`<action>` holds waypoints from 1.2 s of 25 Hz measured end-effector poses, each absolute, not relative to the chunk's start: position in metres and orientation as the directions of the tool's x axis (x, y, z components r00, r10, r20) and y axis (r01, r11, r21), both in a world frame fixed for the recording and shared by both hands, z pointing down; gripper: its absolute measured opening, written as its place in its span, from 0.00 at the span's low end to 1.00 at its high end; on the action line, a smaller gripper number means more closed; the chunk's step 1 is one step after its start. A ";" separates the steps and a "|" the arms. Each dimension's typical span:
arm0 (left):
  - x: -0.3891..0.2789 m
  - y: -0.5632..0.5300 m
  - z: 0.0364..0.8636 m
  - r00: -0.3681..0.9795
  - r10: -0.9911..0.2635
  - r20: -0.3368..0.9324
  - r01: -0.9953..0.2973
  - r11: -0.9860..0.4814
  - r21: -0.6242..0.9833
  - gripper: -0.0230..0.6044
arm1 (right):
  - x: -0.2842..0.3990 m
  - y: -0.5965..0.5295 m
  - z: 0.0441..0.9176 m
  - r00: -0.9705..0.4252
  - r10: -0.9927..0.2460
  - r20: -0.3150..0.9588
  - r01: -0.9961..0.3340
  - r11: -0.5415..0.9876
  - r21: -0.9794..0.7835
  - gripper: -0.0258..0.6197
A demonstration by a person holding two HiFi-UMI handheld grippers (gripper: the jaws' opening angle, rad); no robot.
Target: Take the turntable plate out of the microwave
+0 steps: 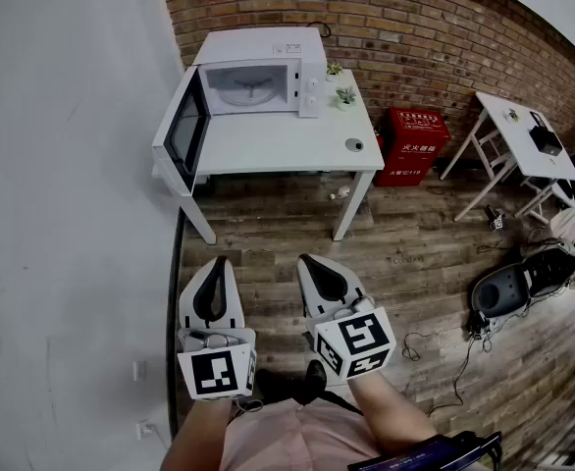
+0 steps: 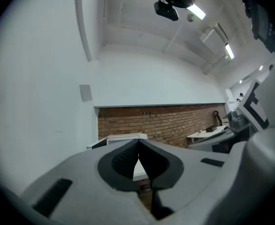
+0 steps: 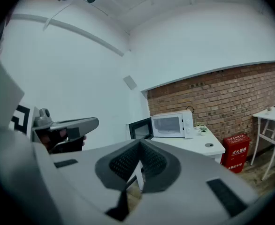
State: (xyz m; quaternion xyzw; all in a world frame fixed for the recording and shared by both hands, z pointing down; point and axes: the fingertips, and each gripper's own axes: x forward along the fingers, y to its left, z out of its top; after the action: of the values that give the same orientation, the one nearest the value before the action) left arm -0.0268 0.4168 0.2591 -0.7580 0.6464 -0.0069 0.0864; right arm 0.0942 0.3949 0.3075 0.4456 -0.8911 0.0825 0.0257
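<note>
A brick wall [image 1: 415,27] and plank floor [image 1: 405,263] frame a white table [image 1: 287,150] set against the wall. On it stands the microwave [image 1: 258,72], its door [image 1: 184,126] swung out to the left, likely so that the cavity can be reached. The turntable plate [image 1: 246,91] lies inside, pale and round on the cavity floor. The person stands well back, so both grippers hang close to the body, far from the table. The left gripper [image 1: 219,260] has its jaws pressed together on nothing. The right gripper [image 1: 305,258] is likewise closed and empty. Judging by this, the approach has not begun.
</note>
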 end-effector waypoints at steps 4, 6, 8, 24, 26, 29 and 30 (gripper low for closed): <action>-0.019 0.417 0.263 0.163 -0.982 -0.099 -0.979 -0.148 -0.142 0.05 | 0.102 0.395 0.311 -0.605 -0.787 0.119 -0.796 0.593 -0.123 0.04; -0.012 0.418 0.265 0.162 -0.982 -0.095 -0.979 -0.148 -0.143 0.05 | 0.108 0.395 0.312 -0.606 -0.786 0.120 -0.795 0.594 -0.126 0.04; -0.005 0.418 0.265 0.157 -0.983 -0.094 -0.980 -0.143 -0.141 0.05 | 0.115 0.394 0.310 -0.608 -0.787 0.103 -0.792 0.595 -0.134 0.04; 0.023 0.400 0.281 0.089 -0.993 -0.073 -0.986 -0.078 -0.150 0.20 | 0.148 0.351 0.325 -0.650 -0.755 0.091 -0.757 0.632 -0.166 0.27; 0.018 0.388 0.284 0.089 -0.994 -0.069 -0.987 -0.079 -0.138 0.20 | 0.142 0.340 0.330 -0.652 -0.752 0.101 -0.756 0.633 -0.166 0.27; 0.009 0.368 0.296 0.089 -0.995 -0.049 -0.989 -0.083 -0.121 0.20 | 0.132 0.321 0.341 -0.652 -0.748 0.126 -0.757 0.632 -0.167 0.27; 0.004 0.359 0.301 0.091 -0.995 -0.043 -0.988 -0.085 -0.126 0.20 | 0.128 0.312 0.345 -0.649 -0.749 0.134 -0.760 0.628 -0.167 0.27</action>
State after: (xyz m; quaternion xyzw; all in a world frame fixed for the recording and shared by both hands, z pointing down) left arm 0.0037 0.3586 0.3005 -0.7360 0.6737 -0.0267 0.0608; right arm 0.1275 0.3123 0.3449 0.4181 -0.9020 0.1046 0.0256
